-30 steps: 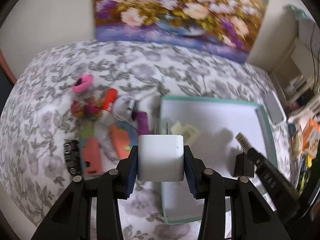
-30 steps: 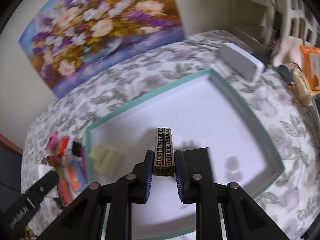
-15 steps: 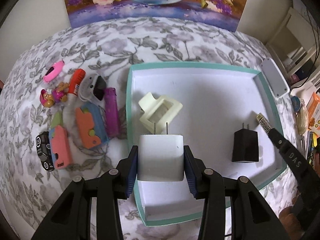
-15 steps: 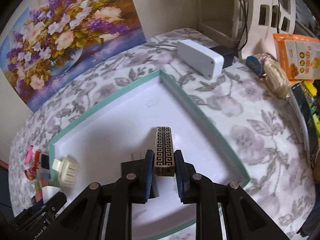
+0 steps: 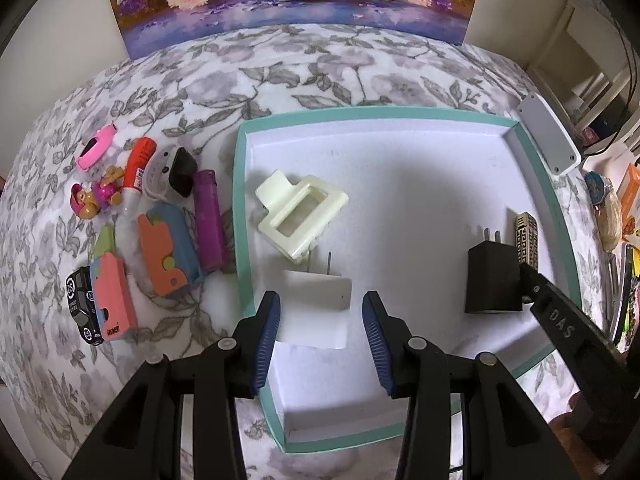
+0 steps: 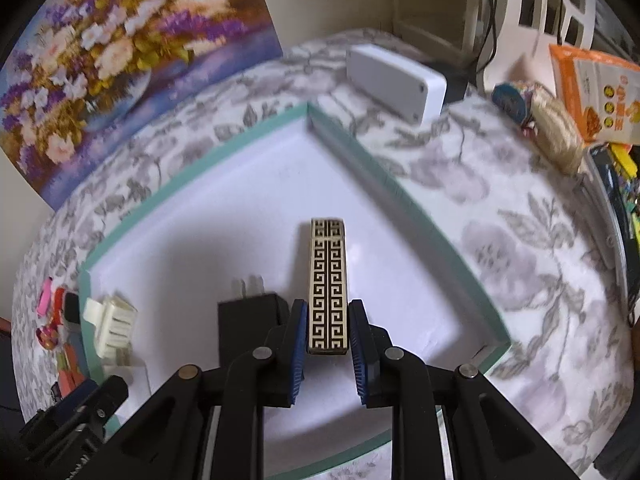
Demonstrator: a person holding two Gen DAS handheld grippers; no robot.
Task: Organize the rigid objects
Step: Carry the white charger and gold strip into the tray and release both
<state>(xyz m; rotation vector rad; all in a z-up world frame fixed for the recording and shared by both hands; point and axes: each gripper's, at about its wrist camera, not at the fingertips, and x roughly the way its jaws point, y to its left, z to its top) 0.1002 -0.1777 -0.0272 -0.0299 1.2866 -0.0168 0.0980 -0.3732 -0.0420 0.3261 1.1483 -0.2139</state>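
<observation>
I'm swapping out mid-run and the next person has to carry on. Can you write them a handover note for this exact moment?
Left tongs: around the white plastic plug charger, low over the teal-rimmed white tray. Whether the pads grip it is unclear.
Right tongs: shut on the slim black-and-cream key-patterned case, over the tray beside the black plug charger.
Done: the cream plastic hair claw and the black charger lie in the tray.
Left: set down both items, then move the cluster of small colourful items from the floral cloth into the tray.
</observation>
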